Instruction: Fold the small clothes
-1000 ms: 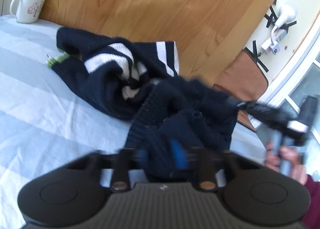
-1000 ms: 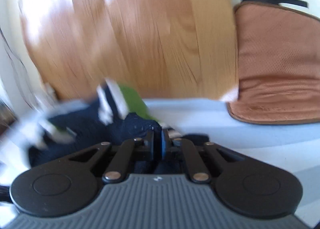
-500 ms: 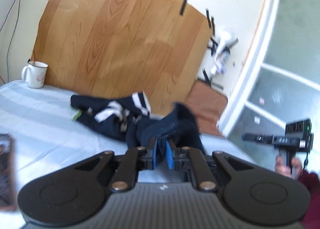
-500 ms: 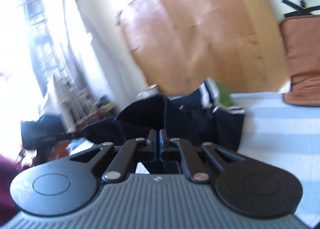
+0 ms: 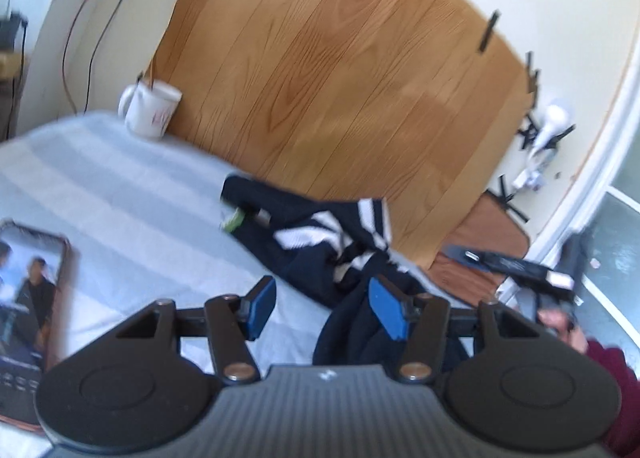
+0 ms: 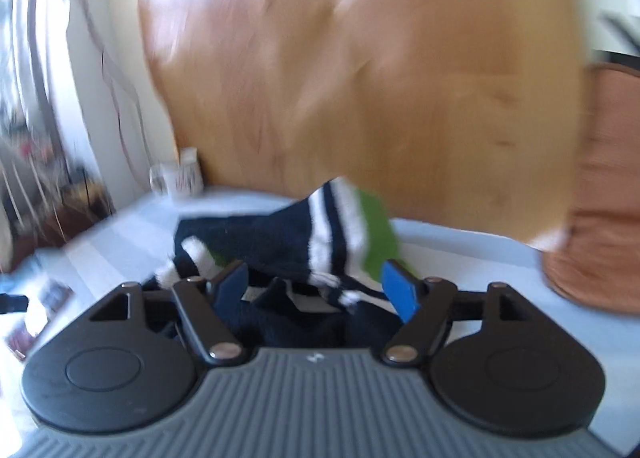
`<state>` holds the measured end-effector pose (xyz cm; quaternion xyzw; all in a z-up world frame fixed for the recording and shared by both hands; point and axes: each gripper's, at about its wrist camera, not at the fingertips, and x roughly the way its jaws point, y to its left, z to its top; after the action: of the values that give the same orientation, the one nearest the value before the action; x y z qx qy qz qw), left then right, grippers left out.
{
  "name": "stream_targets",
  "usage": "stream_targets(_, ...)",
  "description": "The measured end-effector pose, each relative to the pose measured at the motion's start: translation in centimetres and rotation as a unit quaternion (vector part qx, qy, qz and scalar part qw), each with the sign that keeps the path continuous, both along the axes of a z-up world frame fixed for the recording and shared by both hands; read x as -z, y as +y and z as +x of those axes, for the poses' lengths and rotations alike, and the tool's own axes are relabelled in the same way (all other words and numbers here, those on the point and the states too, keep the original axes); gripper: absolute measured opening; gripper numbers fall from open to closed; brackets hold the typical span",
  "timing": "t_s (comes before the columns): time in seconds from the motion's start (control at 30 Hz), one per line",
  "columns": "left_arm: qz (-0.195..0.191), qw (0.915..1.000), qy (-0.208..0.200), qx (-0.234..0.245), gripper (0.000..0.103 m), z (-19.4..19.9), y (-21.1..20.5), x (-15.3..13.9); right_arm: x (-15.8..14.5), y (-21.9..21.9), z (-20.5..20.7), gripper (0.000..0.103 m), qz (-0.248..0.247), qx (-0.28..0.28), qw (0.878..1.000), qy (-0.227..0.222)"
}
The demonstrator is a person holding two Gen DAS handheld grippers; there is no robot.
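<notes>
Two grippers, left gripper (image 5: 322, 308) and right gripper (image 6: 318, 288), spread; one navy sweater (image 5: 320, 242); one mug (image 5: 150, 110).

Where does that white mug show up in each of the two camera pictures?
Left wrist view: white mug upper left, standing on the striped bedsheet against the wooden board.
Right wrist view: mug left of centre, blurred, at the board's foot.
Shared landmark: the navy striped garment.

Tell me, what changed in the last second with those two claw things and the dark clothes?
Both opened and let go: the left gripper and right gripper, clamped on the navy garment half a second ago, now stand open. The garment has dropped onto the striped sheet. The mug stayed put.
</notes>
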<state>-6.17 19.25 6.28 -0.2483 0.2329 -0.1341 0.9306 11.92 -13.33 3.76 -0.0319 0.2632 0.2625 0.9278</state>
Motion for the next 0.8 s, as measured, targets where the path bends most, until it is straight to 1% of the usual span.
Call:
stream_targets(0.07, -0.007, 0.9999, 0.009, 0.003, 0.053, 0.6, 0.1, 0.8, 1.4, 3.5, 2.4, 0.076, -0.054, -0.029, 0.998, 0.012)
stream_targets(0.13, -0.008, 0.9999, 0.015, 0.003, 0.054, 1.0, 0.3, 1.3, 2.6, 6.0, 3.7, 0.076, -0.090, -0.045, 0.995, 0.021)
stream_targets(0.17, -0.006, 0.9998, 0.018, 0.002, 0.055, 1.1, 0.3, 1.5, 2.9, 6.7, 4.2, 0.069, -0.094, -0.050, 0.994, 0.022)
stream_targets(0.2, -0.005, 0.9998, 0.021, 0.001, 0.055, 1.3, 0.3, 1.7, 2.9, 7.0, 4.7, 0.035, -0.088, -0.049, 0.995, 0.021)
stream_targets(0.23, -0.005, 0.9997, 0.025, 0.002, 0.055, 1.6, 0.3, 1.9, 2.4, 7.0, 5.0, 0.016, -0.073, -0.040, 0.996, 0.022)
stream_targets(0.27, -0.005, 0.9996, 0.027, 0.003, 0.055, 1.8, 0.3, 2.0, 1.5, 6.2, 5.2, 0.012, -0.043, -0.024, 0.999, 0.021)
stream_targets(0.3, -0.004, 0.9996, 0.029, 0.004, 0.055, 2.0, 0.3, 2.2, 0.1, 4.6, 5.3, 0.010, 0.007, -0.010, 1.000, 0.014)
stream_targets(0.33, -0.003, 0.9995, 0.030, 0.005, 0.055, 2.2, 0.2, 2.2, -1.0, 3.0, 5.2, 0.010, 0.042, 0.007, 0.999, 0.003)
stream_targets(0.37, -0.002, 0.9995, 0.032, 0.006, 0.055, 2.7, 0.2, 2.2, -2.2, 1.1, 4.8, 0.009, 0.062, 0.038, 0.997, -0.019)
stream_targets(0.43, -0.001, 0.9995, 0.032, 0.009, 0.055, 3.9, -0.1, 2.0, -4.5, -3.3, 3.7, 0.009, 0.089, 0.103, 0.989, -0.061)
stream_targets(0.47, 0.001, 0.9995, 0.030, 0.011, 0.055, 4.6, -0.3, 1.8, -5.4, -5.8, 2.9, 0.009, 0.105, 0.138, 0.982, -0.075)
stream_targets(0.53, 0.010, 0.9995, 0.025, 0.015, 0.058, 6.3, -1.1, 1.3, -6.5, -11.4, 0.7, 0.009, 0.135, 0.210, 0.964, -0.095)
stream_targets(0.57, 0.016, 0.9995, 0.021, 0.018, 0.060, 7.2, -1.7, 1.0, -6.6, -13.9, -0.7, 0.009, 0.144, 0.236, 0.955, -0.104)
stream_targets(0.63, 0.029, 0.9991, 0.015, 0.025, 0.065, 9.1, -3.1, 0.8, -6.2, -18.2, -4.3, 0.009, 0.143, 0.291, 0.939, -0.117)
stream_targets(0.67, 0.039, 0.9988, 0.012, 0.027, 0.067, 10.1, -3.9, 0.8, -5.6, -19.8, -5.8, 0.009, 0.143, 0.313, 0.931, -0.117)
stream_targets(0.7, 0.049, 0.9984, 0.012, 0.026, 0.068, 11.1, -4.6, 0.9, -4.6, -21.5, -7.3, 0.011, 0.145, 0.337, 0.924, -0.107)
stream_targets(0.73, 0.058, 0.9979, 0.017, 0.024, 0.068, 12.3, -5.2, 1.1, -3.5, -22.9, -8.3, 0.015, 0.146, 0.356, 0.919, -0.089)
stream_targets(0.77, 0.063, 0.9974, 0.025, 0.025, 0.067, 13.4, -5.8, 1.4, -2.1, -23.8, -9.0, 0.021, 0.147, 0.375, 0.913, -0.068)
stream_targets(0.8, 0.065, 0.9968, 0.037, 0.028, 0.063, 14.6, -6.4, 1.9, -0.8, -24.8, -9.8, 0.030, 0.147, 0.391, 0.907, -0.043)
